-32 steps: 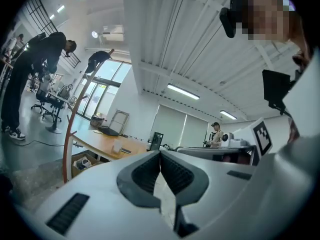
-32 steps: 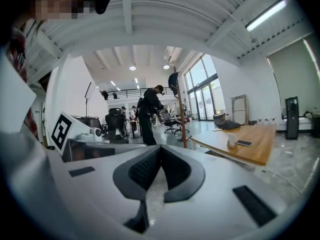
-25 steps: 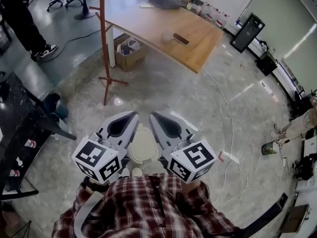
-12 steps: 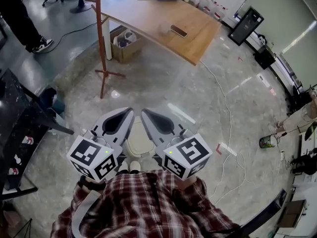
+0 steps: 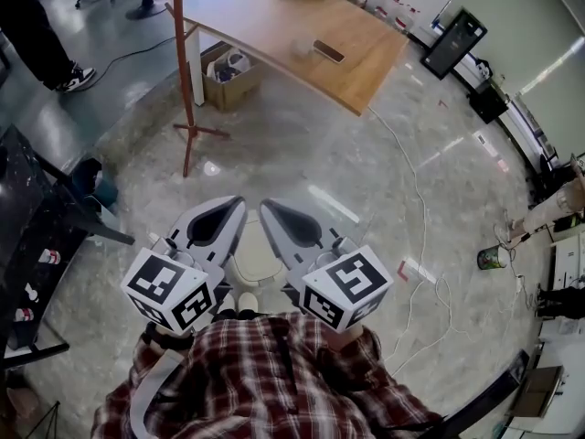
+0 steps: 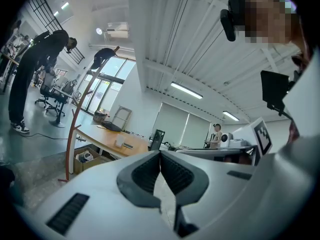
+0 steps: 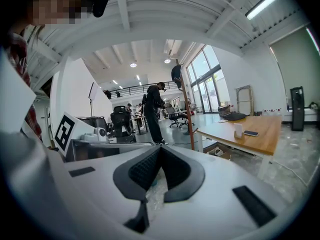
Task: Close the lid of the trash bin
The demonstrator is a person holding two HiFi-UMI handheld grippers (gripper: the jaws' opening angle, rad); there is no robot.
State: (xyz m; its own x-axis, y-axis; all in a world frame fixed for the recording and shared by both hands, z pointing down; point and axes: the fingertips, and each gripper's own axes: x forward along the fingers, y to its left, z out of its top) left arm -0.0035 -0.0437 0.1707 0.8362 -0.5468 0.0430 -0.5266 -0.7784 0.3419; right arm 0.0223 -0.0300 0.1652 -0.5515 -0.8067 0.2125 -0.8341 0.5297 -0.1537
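Left claw (image 5: pixel 232 205), right claw (image 5: pixel 267 207) — closed, flanking trash bin (image 5: pixel 259 262) edges.

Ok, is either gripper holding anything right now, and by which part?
Nothing is held. The left gripper and the right gripper both have their jaws shut together with nothing between them.

Open-plan office. Wooden desk (image 5: pixel 283 35) ahead of the jaws, swivel chairs (image 6: pixel 51 93) beyond, coat stand (image 5: pixel 180 71) ahead-left, cables (image 5: pixel 416 199) right.
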